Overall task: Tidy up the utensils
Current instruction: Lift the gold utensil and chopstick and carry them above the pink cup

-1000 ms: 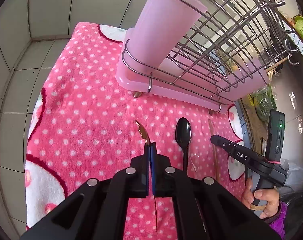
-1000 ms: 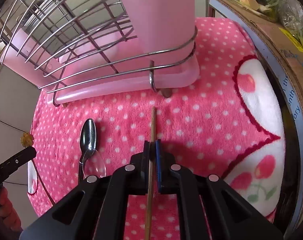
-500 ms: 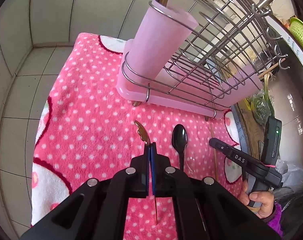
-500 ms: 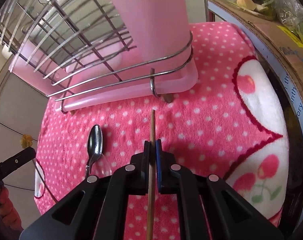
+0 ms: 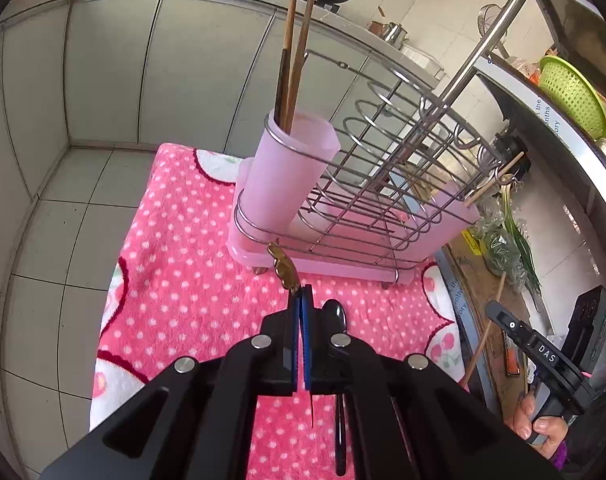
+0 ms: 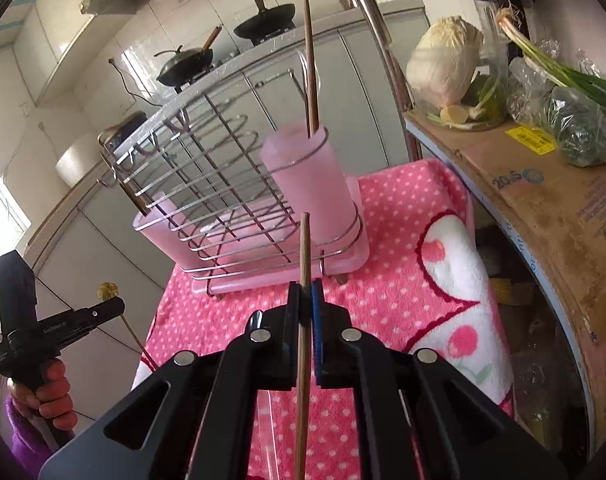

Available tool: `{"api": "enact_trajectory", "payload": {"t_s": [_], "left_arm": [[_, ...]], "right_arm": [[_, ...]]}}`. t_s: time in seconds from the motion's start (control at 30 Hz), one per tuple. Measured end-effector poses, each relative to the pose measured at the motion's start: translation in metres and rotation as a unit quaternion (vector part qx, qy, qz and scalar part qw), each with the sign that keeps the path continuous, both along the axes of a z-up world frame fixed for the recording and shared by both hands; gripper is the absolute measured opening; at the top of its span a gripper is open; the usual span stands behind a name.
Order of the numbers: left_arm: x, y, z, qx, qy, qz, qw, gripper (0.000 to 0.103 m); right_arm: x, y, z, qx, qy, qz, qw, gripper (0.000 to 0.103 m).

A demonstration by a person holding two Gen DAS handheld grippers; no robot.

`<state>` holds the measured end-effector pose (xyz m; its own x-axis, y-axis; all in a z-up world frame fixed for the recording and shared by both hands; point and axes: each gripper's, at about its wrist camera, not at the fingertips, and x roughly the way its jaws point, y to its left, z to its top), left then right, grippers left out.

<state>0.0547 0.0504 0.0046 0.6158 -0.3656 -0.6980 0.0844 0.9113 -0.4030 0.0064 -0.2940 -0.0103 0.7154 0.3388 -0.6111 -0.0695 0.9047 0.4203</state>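
The chopstick [image 6: 304, 280] is pinched between the jaws of the right gripper [image 6: 307, 300], lifted clear of the pink blanket [image 6: 403, 208] and pointing up toward the pink cup [image 6: 303, 188] at the end of the wire rack [image 6: 207, 184]. The left gripper [image 5: 300, 304] is clenched on a thin gold pick with a flower-shaped head [image 5: 283, 266], also held off the blanket, in front of the rack's base. A black spoon [image 5: 335, 314] lies on the blanket just beside the left jaws. The cup already holds two chopsticks [image 5: 293, 52] leaning to one side.

The grip on the chopstick is a narrow pinch partway along a long, smooth stick, so it may swivel or slide as it is tipped upright. Its tip could strike the cup's rim or the wire ring around it instead of dropping inside. The standing chopsticks could block the way or get knocked out. The pick is very thin and could slip through the left jaws. With both hands aiming at the same cup, the two grippers could collide
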Motion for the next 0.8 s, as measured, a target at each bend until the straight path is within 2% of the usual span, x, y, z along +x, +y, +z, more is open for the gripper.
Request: {"api": "enact_trajectory", "payload": {"t_s": [0.2, 0.43, 0.57, 0.67, 0.8], "left_arm": [[-0.003, 0.001, 0.030, 0.004, -0.034, 0.006, 0.9994, 0.001], [0.003, 0.015, 0.069, 0.011, -0.076, 0.037, 0.9964, 0.001], [0.014, 0.023, 0.100, 0.012, -0.117, 0.061, 0.9912, 0.001], [0.022, 0.024, 0.122, 0.024, -0.152, 0.076, 0.9852, 0.001], [0.040, 0.026, 0.141, 0.031, -0.175, 0.088, 0.9801, 0.001]], "right_arm": [[-0.006, -0.014, 0.042, -0.001, -0.054, -0.006, 0.999, 0.006], [0.006, -0.019, 0.115, -0.011, -0.140, -0.006, 0.990, 0.006], [0.017, -0.017, 0.149, -0.022, -0.197, -0.018, 0.980, 0.006], [0.031, -0.014, 0.165, -0.027, -0.221, -0.024, 0.975, 0.006], [0.049, -0.011, 0.184, -0.038, -0.250, -0.031, 0.967, 0.006]]}}
